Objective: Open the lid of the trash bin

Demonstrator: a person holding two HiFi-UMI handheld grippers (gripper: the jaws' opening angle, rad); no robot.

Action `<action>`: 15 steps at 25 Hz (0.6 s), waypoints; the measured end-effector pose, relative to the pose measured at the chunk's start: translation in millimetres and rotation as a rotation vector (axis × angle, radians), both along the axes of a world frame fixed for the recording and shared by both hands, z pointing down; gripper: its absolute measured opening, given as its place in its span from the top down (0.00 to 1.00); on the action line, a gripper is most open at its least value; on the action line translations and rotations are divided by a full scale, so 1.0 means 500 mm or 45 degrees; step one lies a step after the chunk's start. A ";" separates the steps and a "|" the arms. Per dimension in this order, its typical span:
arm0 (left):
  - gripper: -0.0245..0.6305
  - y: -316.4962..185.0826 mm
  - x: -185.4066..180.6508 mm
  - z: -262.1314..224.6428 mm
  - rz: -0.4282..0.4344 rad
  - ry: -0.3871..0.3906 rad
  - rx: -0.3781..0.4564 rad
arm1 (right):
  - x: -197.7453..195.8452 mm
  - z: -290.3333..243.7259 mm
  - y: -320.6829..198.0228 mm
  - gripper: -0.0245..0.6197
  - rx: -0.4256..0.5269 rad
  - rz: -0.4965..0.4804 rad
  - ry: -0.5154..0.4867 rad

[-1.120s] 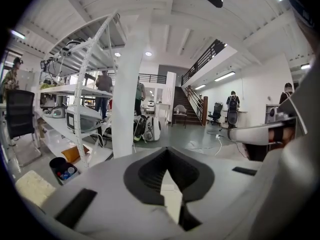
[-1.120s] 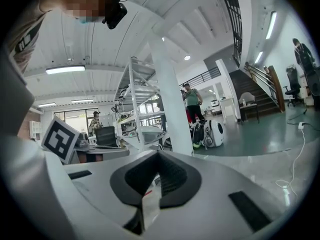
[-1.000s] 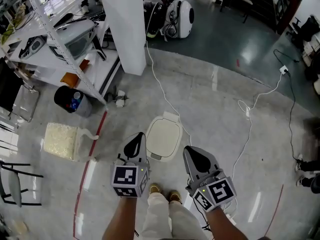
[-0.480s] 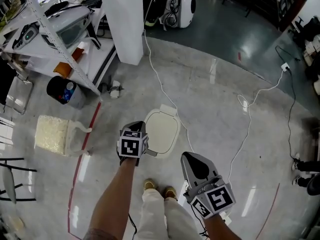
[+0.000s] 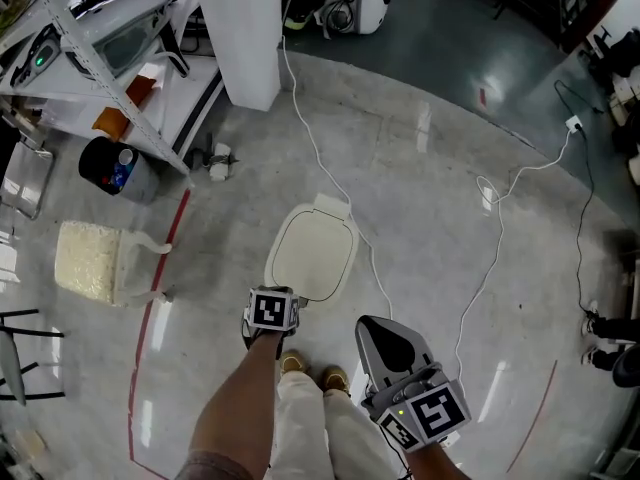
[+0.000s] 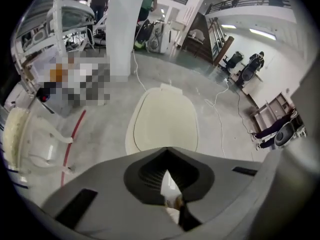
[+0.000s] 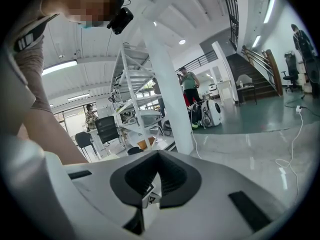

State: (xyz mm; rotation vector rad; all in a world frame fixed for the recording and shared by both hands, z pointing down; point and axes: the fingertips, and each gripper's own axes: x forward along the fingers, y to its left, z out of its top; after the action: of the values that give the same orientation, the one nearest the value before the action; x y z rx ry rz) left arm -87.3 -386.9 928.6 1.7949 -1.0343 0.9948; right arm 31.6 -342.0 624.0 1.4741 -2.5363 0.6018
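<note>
**Inspector:** Where is the bin, and in what state?

**Observer:** The trash bin's cream oval plastic lid lies flat and shut. It sits on the polished grey concrete floor, just ahead of the person's tan shoes. Its pale hinge block is at the far end.

**Inspector:** And the tongs?

**Observer:** The left gripper points down at the lid's near rim with its tongs closed on nothing. I cannot tell whether it is touching the lid. The right gripper is held back beside the leg, with its tongs also closed and empty.

**Inspector:** What do you advise for the lift?

**Observer:** In my judgement, hook the closed tip under the near rim at its centre. Then raise it in an arc toward the hinge, slowly, because a light bin may skid or tip. Keep clear of the thin white cable that runs past the rim.

**Inspector:** What has changed since a second ago?

**Observer:** Both grippers were then level, side by side. The left has since dropped and reached for the lid, while the right has barely moved. The lid is unchanged.
</note>
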 end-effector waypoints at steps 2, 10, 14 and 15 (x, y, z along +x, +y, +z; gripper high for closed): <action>0.98 0.031 0.000 0.030 0.001 -0.008 -0.041 | -0.001 0.017 0.005 0.91 -0.014 -0.004 -0.005; 0.98 0.057 0.006 0.076 -0.013 0.000 -0.066 | 0.009 0.057 0.015 0.91 -0.058 -0.008 0.002; 0.98 0.061 0.011 0.095 -0.018 0.006 -0.072 | 0.016 0.070 0.011 0.91 -0.068 -0.010 0.009; 0.98 0.060 0.012 0.100 -0.018 0.011 -0.067 | 0.016 0.073 0.011 0.91 -0.070 -0.010 0.009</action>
State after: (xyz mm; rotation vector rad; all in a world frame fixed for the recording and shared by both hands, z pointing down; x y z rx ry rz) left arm -81.4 -356.7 978.7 1.7451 -1.0056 0.9962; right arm 39.8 -336.4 660.6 1.4452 -2.4986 0.6585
